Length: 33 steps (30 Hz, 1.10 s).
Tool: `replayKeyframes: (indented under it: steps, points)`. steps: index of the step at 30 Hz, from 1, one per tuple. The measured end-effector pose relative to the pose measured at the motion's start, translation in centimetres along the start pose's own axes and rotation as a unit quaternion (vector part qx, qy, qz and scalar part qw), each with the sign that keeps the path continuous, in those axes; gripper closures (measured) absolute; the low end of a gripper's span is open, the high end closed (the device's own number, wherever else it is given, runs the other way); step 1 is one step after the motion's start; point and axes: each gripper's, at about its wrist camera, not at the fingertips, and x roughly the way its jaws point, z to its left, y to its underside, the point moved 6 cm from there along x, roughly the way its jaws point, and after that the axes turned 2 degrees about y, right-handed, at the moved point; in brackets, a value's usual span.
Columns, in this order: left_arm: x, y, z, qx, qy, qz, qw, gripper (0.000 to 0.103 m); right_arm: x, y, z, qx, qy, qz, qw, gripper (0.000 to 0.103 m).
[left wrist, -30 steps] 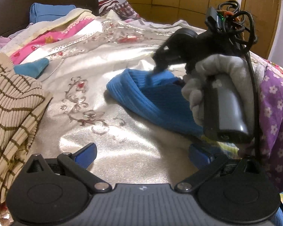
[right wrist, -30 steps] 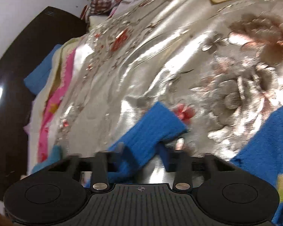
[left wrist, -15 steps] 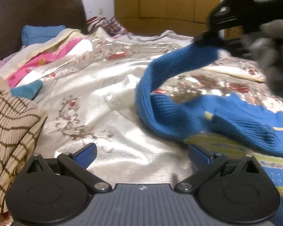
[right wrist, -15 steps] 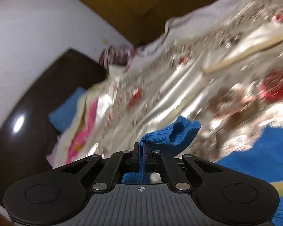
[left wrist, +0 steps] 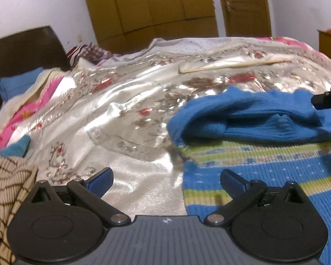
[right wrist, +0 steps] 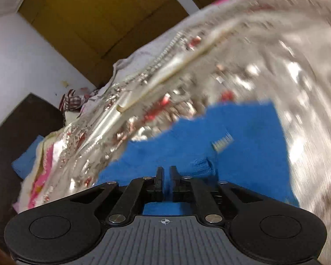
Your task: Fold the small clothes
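A blue knit sweater with green and yellow stripes lies on the shiny silver bedspread. Its plain blue sleeve is folded across the body. My left gripper is open wide, low over the sweater's left edge, with nothing between its fingers. In the left wrist view the black tip of my right gripper shows at the right border, by the sleeve's end. In the right wrist view my right gripper hangs over the blue knit; its jaws are opening, a narrow gap shows, and the cuff lies free beside them.
A beige striped garment lies at the near left. Pink and white bedding and a blue pillow sit by the dark headboard. Wooden wardrobe doors stand behind the bed.
My right gripper shut on the sleeve, carried it to the right across the sweater, and its jaws have parted off the cuff. My left gripper shifted right toward the sweater and rolled.
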Motion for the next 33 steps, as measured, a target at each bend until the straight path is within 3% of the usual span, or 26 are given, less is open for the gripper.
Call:
replayKeyframes:
  steps: [3,7,12,16,18,19,22,28,31,33]
  points:
    - [0.1,-1.2,-0.9,0.026,-0.007,-0.012,0.9996,0.000,-0.2,0.1,-1.7,0.035,-0.017,-0.001,0.999,0.094]
    - [1.2,-3.0,-2.1,0.076,-0.013,-0.031,0.9966,0.000,0.2,0.0,-2.8,0.081,-0.050,0.017,0.995,0.075]
    - [3.2,-3.2,-2.4,0.114,-0.030,-0.024,0.9928,0.000,1.0,0.7,-3.3,0.060,-0.014,0.042,0.997,0.072]
    - [4.4,-3.2,-1.6,0.103,-0.018,-0.004,0.9945,0.001,2.1,1.2,-3.3,0.055,-0.007,0.054,0.997,0.073]
    - [5.0,-3.2,-1.4,0.095,-0.011,0.006,0.9954,0.010,2.4,0.9,-3.1,0.048,-0.002,0.056,0.997,0.083]
    - [5.2,-3.2,-1.3,0.093,-0.008,0.011,0.9956,0.020,2.7,0.6,-2.8,0.042,0.003,0.056,0.998,0.094]
    - [5.9,-3.3,-1.0,0.093,-0.005,0.025,0.9954,0.046,2.7,-0.6,-2.0,0.032,0.003,0.045,0.998,0.101]
    - [6.0,-4.3,-0.1,0.067,0.015,0.030,0.9972,0.059,0.5,-4.0,0.1,0.011,-0.025,-0.003,1.000,0.102]
    - [5.7,-4.5,-0.1,0.069,0.020,0.023,0.9971,0.062,0.0,-4.3,0.7,0.008,-0.052,0.018,0.998,0.095]
    - [5.8,-4.5,-0.3,0.073,0.023,0.024,0.9968,0.066,0.2,-3.3,1.0,-0.009,-0.048,0.044,0.998,0.095]
